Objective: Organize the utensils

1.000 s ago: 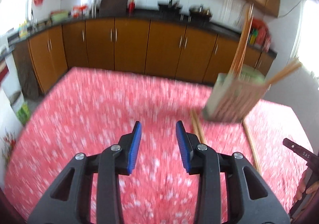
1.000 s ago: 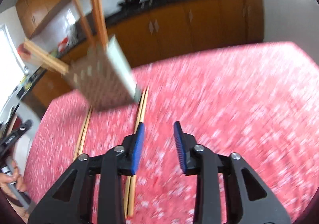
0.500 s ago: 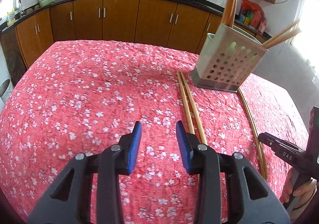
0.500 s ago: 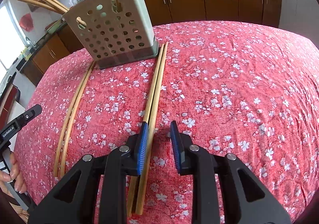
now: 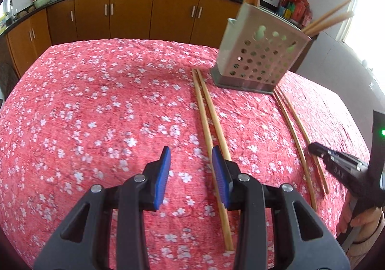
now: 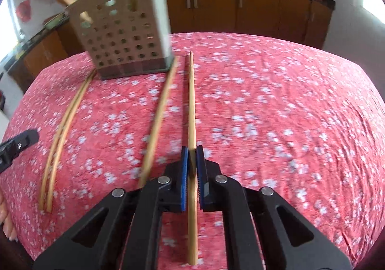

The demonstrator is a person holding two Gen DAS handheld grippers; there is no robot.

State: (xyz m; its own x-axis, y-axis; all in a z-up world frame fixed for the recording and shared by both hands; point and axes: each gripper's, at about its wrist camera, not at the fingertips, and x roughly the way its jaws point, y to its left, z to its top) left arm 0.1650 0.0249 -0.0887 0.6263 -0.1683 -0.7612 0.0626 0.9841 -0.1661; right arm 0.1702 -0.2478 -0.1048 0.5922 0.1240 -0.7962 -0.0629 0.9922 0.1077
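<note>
The right claw [image 6: 191,169] has closed on one slender wooden chopstick [image 6: 191,101].

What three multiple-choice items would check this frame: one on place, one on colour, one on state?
1. Where does the holder stand?
A. On the counter
B. On the cloth
C. On the floor

2. What colour are the pads?
A. Blue
B. Green
C. Yellow

3. What state is the right gripper in?
A. Open, with nothing between its fingers
B. Shut on a chopstick
C. Shut on the holder's rim

Key:
1 B, since the holder's base rests on the red flowered cloth in both views.
2 A, since the inner face of each finger is blue in both views.
3 B, since the right wrist view shows both pads pressed against one chopstick running forward between them.
</note>
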